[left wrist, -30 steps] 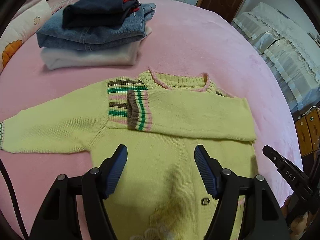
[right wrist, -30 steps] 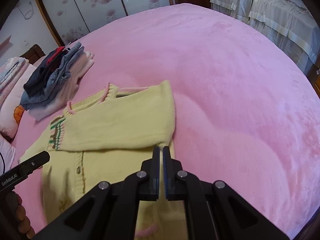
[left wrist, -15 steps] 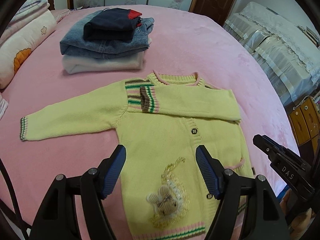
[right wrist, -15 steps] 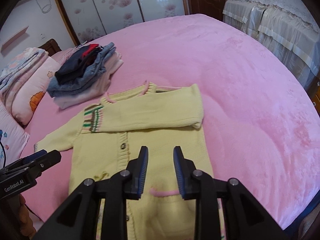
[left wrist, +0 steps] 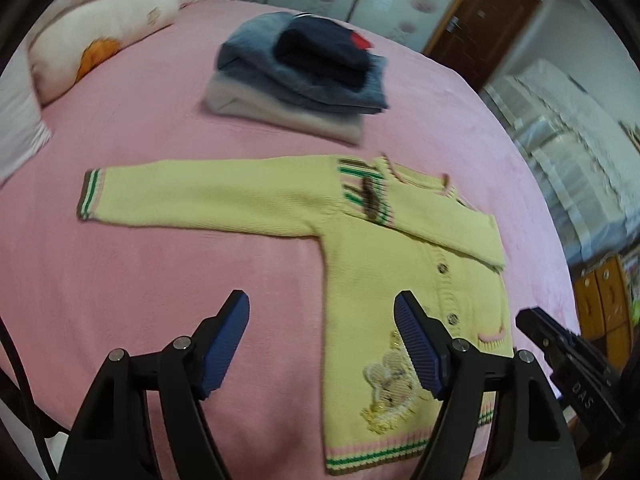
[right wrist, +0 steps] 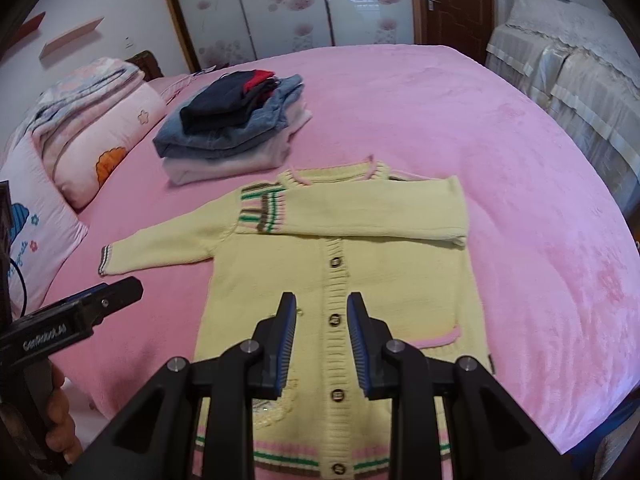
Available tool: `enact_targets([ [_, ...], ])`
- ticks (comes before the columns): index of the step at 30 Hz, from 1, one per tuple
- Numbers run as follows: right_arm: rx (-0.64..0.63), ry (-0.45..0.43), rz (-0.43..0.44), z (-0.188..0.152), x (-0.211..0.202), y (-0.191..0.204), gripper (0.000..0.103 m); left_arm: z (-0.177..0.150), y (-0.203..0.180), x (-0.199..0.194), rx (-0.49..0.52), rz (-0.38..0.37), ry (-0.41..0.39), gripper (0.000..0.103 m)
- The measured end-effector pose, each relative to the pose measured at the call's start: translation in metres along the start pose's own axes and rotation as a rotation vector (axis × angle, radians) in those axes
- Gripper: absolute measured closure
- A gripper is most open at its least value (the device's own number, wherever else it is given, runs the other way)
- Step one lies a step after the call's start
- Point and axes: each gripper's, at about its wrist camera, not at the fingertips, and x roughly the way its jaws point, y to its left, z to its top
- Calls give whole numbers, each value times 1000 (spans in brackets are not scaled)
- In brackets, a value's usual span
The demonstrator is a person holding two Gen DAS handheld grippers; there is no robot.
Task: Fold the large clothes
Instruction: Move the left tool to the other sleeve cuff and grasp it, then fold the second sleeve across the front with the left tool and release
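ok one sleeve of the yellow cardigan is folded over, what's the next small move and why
Probably send the left tool to the striped cuff of the outstretched sleeve. On the yellow knitted cardigan only the other sleeve lies folded across the chest, and both tools are open and hold nothing.

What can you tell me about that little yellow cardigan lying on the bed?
The cardigan is a pale yellow knit, buttoned down the front with dark buttons. It has pink, green and brown stripes at hem, cuffs and shoulders, pink trim at the neck and on a small pocket, and a fluffy animal patch low on the front. It lies flat, face up on the pink bed. One sleeve is folded across the chest; the other sleeve stretches out sideways. Neither gripper touches it.
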Motion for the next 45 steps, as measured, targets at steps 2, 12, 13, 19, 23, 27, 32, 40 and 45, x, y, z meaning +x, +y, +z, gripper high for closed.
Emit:
enact_targets([
  [2, -20, 8, 8, 1, 6, 14, 77, 3, 25, 6, -60, 4, -5, 30],
  [12, -94, 66, 75, 15, 64, 81, 77, 15, 140, 39, -351, -5, -62, 30],
  [13, -102, 74, 82, 16, 71, 88, 77, 16, 150, 44, -389, -20, -73, 30],
  [19, -141, 102, 125, 21, 101, 117, 77, 17, 186, 73, -551, -112, -97, 31],
  [23, -146, 115, 134, 21, 114, 119, 77, 24, 198, 83, -613, -124, -135, 31],
  [27, -127, 127, 136, 20, 124, 110, 77, 34, 205, 90, -652, -76, -170, 42],
  [32, -78, 149, 139, 17, 132, 91, 77, 35, 218, 97, -761, -11, -163, 97],
  [40, -5, 132, 147, 16, 125, 54, 77, 67, 137, 63, -508, 81, -241, 98],
  [45, 68, 90, 130, 22, 113, 16, 77, 88, 28, 58, -240, -34, -240, 98],
])
